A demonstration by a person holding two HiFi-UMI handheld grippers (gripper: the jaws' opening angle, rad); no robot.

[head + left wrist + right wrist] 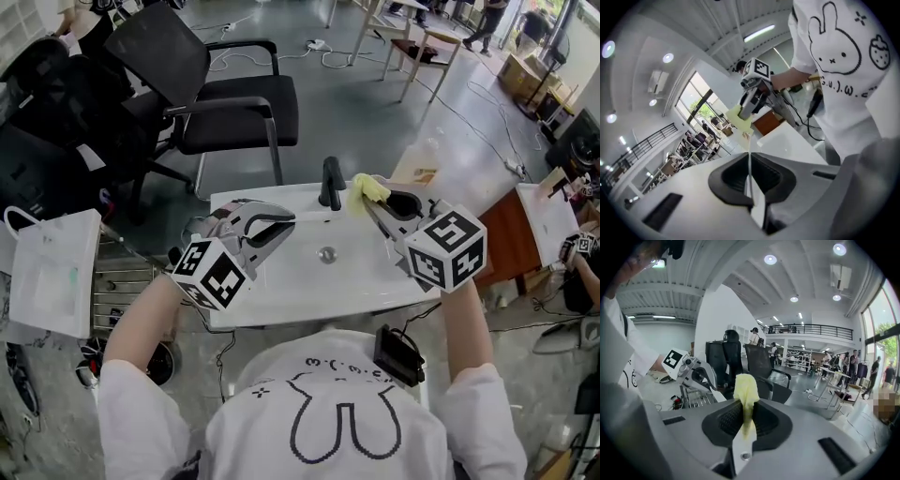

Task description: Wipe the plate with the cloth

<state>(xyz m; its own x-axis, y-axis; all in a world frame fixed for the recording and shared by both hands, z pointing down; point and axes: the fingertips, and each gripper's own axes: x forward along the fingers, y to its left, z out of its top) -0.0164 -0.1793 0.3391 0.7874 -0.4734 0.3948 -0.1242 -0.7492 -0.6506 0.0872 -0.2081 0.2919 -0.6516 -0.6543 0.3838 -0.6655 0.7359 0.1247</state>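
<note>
Right gripper [371, 201] pinches a crumpled yellow cloth [367, 190]; left gripper [286, 223] clamps a thin plate [749, 171], edge-on in its own view.

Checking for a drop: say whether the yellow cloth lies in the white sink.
No: the yellow cloth is pinched in the right gripper, raised above the sink.

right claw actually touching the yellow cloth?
Touching. The right gripper view shows the right claw shut on the yellow cloth, pinched between its jaws.

Two grippers [284, 221] [371, 204], one yellow cloth [367, 190], one plate [749, 168], one white sink [300, 281], one black faucet [331, 183]
</note>
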